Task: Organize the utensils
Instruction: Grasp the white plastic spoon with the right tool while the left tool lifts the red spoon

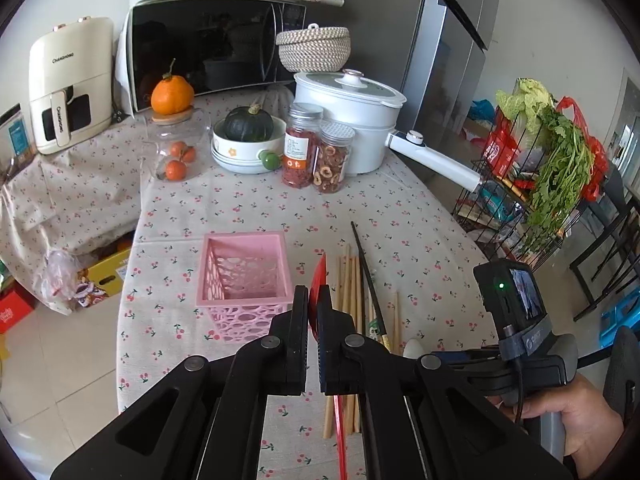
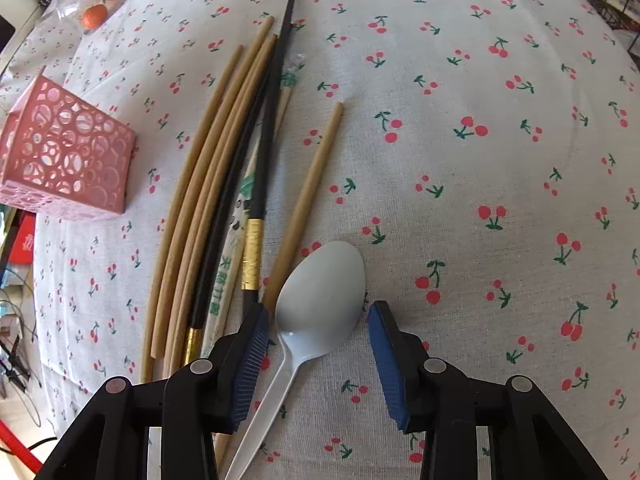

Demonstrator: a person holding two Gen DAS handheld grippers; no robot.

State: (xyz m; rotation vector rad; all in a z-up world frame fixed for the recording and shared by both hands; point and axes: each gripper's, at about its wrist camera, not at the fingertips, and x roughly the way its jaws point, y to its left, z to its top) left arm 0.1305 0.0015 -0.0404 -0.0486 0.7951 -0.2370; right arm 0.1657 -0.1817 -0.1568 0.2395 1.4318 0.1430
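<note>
My left gripper (image 1: 313,300) is shut on a red plastic utensil (image 1: 319,276), held above the table just right of the pink perforated basket (image 1: 244,270). The basket stands upright; it also shows in the right wrist view (image 2: 68,152). My right gripper (image 2: 316,312) is open, low over the cloth, its fingers on either side of a white plastic spoon (image 2: 320,292). Left of the spoon lie several tan chopsticks (image 2: 208,184), two black chopsticks with gold bands (image 2: 268,128) and a paper-wrapped pair (image 2: 228,272). The chopsticks also show in the left wrist view (image 1: 352,280).
At the table's back stand a white pot with a long handle (image 1: 352,120), two jars (image 1: 316,152), a bowl holding a squash (image 1: 248,136), a glass jar of oranges (image 1: 176,148), a microwave (image 1: 208,48) and an air fryer (image 1: 70,84). A wire rack with greens (image 1: 540,168) stands right of the table.
</note>
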